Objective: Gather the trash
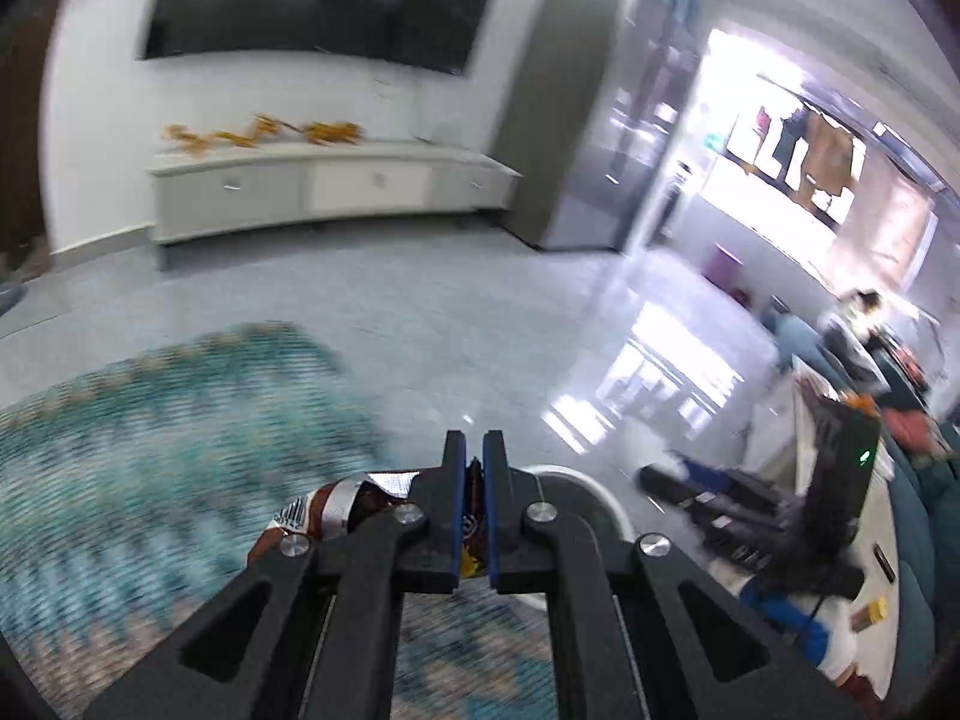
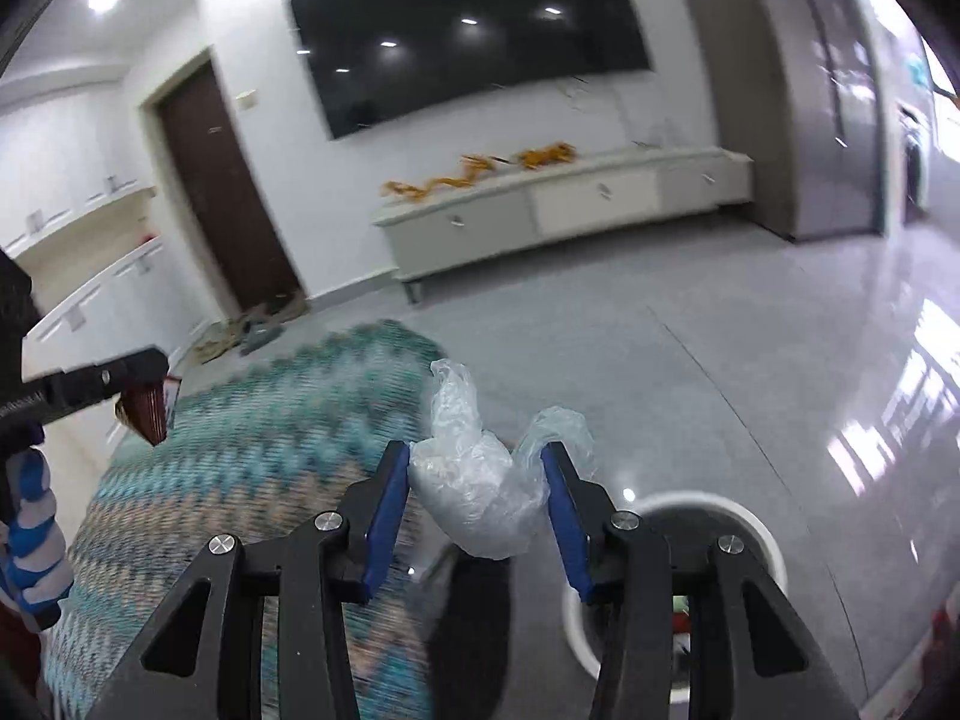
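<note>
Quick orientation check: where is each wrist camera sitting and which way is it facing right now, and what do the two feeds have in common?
Left wrist: on the left gripper, angled down across the rug toward the TV; jaws shut on a snack wrapper, white bin rim just beyond.
Right wrist: on the right gripper, facing likewise; jaws grip a crumpled plastic bag; the left gripper and a striped sleeve show at left.
Shared: TV, cabinet, rug, bin.
</note>
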A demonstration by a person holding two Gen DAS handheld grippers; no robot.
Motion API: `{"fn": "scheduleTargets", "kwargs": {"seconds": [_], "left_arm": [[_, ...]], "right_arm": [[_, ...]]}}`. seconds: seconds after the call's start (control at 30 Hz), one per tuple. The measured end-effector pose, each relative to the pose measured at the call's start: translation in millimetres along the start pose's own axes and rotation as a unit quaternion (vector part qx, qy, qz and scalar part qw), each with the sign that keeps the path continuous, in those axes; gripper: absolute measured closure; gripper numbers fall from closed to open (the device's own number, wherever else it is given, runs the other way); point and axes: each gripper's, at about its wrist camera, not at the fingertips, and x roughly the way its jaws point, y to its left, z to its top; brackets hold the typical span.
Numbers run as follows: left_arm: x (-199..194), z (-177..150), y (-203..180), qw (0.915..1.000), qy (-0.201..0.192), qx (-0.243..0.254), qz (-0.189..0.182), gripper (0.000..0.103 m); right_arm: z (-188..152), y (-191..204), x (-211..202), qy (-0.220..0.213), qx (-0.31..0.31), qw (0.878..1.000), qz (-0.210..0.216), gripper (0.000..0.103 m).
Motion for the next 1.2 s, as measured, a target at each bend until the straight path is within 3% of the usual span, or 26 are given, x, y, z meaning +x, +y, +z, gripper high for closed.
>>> {"fn": "scheduleTargets", "kwargs": {"seconds": [0.17,0.33,0.5,0.63,0.67,0.73,0.77,0.87,1.03,1.2], "left_arm": [[82.6,5.5,-56.3,0.9973,0.057,0.019,-0.042,0.098],[151.1,6.0,-81.7,0.9930,0.103,0.002,-0.059,0.097],[197.5,-0.5,-91.7,0.9853,0.150,-0.022,-0.080,0.096],[217.0,-5.8,-92.7,0.9813,0.171,-0.033,-0.083,0.092],[218.6,-6.8,-93.2,0.9805,0.173,-0.035,-0.086,0.089],[216.2,-9.7,-93.2,0.9816,0.168,-0.037,-0.083,0.055],[212.1,-10.0,-93.0,0.9838,0.158,-0.036,-0.076,0.050],[195.7,-10.8,-90.1,0.9892,0.134,-0.030,-0.052,0.047],[148.5,-5.4,-63.3,0.9966,0.071,-0.036,0.019,0.047],[90.7,-7.1,-6.4,0.9904,0.010,-0.077,0.114,0.046]], "right_arm": [[-14.9,-61.6,8.7,0.025,0.059,0.997,-0.033,0.060],[-30.1,-110.8,24.8,0.055,0.103,0.992,-0.053,0.058],[-41.8,-143.9,38.5,0.081,0.131,0.986,-0.068,0.042],[-49.6,-163.0,37.2,0.088,0.154,0.981,-0.080,0.036],[-50.2,-164.7,36.4,0.089,0.157,0.980,-0.081,0.036],[-53.3,-169.4,33.5,0.088,0.163,0.979,-0.083,0.035],[-52.6,-169.7,33.4,0.087,0.163,0.979,-0.083,0.035],[-47.0,-163.8,33.3,0.085,0.156,0.980,-0.086,0.034],[-30.8,-137.9,28.8,0.065,0.121,0.987,-0.087,0.029],[-2.0,-82.8,24.2,0.035,0.070,0.993,-0.085,0.019]]}}
